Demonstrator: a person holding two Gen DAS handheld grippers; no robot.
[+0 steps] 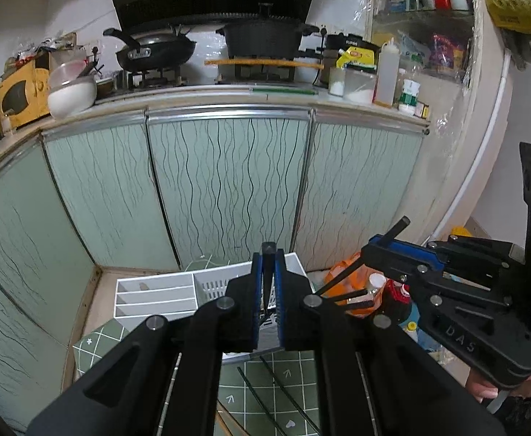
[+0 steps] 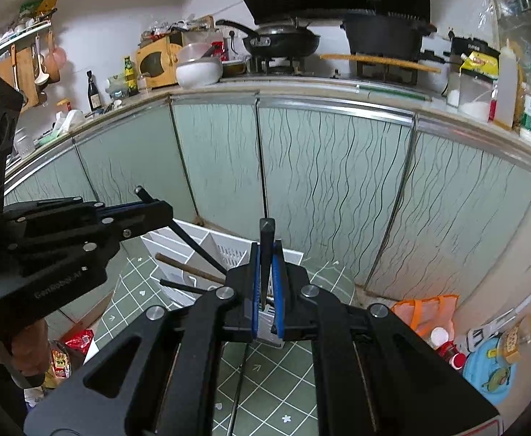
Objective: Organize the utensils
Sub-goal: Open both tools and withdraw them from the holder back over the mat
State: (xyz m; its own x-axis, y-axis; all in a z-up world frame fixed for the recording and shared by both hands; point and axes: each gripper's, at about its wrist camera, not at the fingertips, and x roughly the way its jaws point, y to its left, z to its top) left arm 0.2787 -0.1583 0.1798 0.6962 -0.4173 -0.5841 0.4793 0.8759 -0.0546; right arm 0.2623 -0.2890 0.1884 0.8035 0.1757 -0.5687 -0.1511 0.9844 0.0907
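Note:
My left gripper is shut on a black chopstick that stands upright between its blue pads. It hangs over a white compartment organizer on a green checked cloth. My right gripper is shut on another black chopstick above the same organizer. Each gripper shows in the other's view: the right gripper with its slanted stick, and the left gripper with its own. A brown chopstick and a black one lie across the organizer.
Loose black chopsticks lie on the cloth near me. Pale green cabinet doors stand close behind the organizer. An orange bag and bottles sit on the floor to the right. Pans crowd the counter above.

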